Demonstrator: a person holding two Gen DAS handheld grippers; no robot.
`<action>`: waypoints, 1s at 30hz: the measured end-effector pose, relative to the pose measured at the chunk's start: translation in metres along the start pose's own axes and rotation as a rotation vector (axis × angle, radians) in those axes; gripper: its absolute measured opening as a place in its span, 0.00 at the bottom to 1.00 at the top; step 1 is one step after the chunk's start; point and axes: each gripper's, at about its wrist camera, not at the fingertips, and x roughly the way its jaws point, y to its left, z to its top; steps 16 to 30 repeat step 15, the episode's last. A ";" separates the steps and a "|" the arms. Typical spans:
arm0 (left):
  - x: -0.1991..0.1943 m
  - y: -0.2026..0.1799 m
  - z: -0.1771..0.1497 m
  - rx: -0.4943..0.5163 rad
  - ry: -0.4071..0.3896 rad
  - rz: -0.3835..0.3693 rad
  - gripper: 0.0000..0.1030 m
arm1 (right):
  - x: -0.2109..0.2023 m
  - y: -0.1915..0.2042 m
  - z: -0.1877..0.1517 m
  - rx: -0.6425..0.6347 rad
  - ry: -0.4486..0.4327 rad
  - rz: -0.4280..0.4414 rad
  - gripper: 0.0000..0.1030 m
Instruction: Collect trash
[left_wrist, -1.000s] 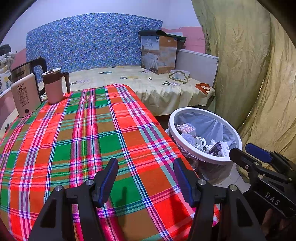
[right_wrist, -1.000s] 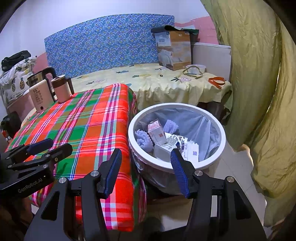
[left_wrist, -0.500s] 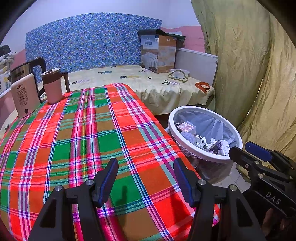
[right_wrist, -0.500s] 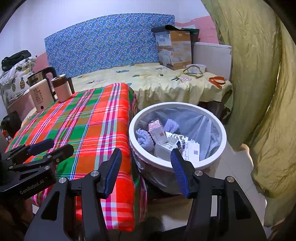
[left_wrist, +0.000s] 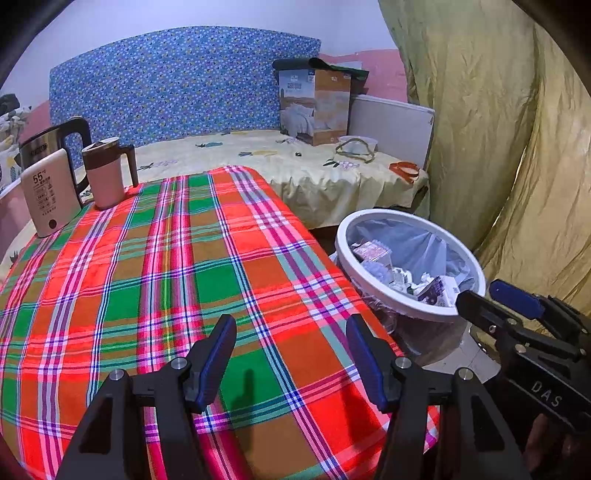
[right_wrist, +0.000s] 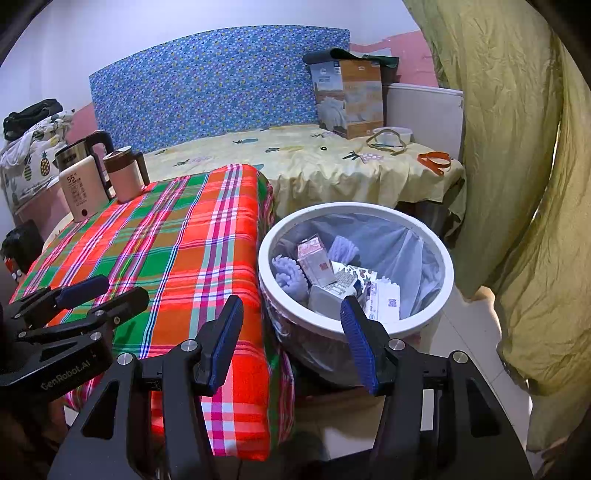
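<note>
A white-rimmed trash bin (right_wrist: 436, 295) with a grey liner stands on the floor right of the table; it also shows in the left wrist view (left_wrist: 388, 295). Inside lie several boxes, papers and lilac pieces (right_wrist: 332, 273). My left gripper (left_wrist: 291, 354) is open and empty above the plaid tablecloth (left_wrist: 166, 266). My right gripper (right_wrist: 291, 336) is open and empty, near the bin's front rim and the table's edge. Each gripper shows in the other's view: the right one (left_wrist: 498, 299) and the left one (right_wrist: 107, 291).
A kettle (left_wrist: 40, 147), a cream box marked 55 (left_wrist: 48, 192) and a pink mug (left_wrist: 107, 170) stand at the table's far left. Behind is a yellow-sheeted bed (left_wrist: 295, 162) with a cardboard box (left_wrist: 314, 103). An olive curtain (left_wrist: 498, 129) hangs at the right.
Both grippers have stayed open and empty. The views shifted only slightly; the bin sits a touch further away in the left wrist view.
</note>
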 end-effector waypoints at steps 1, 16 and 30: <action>0.000 0.000 0.000 0.000 0.000 -0.002 0.60 | 0.000 0.001 0.000 0.000 0.000 0.000 0.55; -0.001 0.000 -0.001 -0.005 -0.013 0.000 0.60 | 0.001 0.001 -0.001 -0.002 0.001 0.001 0.55; -0.001 0.000 -0.001 -0.005 -0.013 0.000 0.60 | 0.001 0.001 -0.001 -0.002 0.001 0.001 0.55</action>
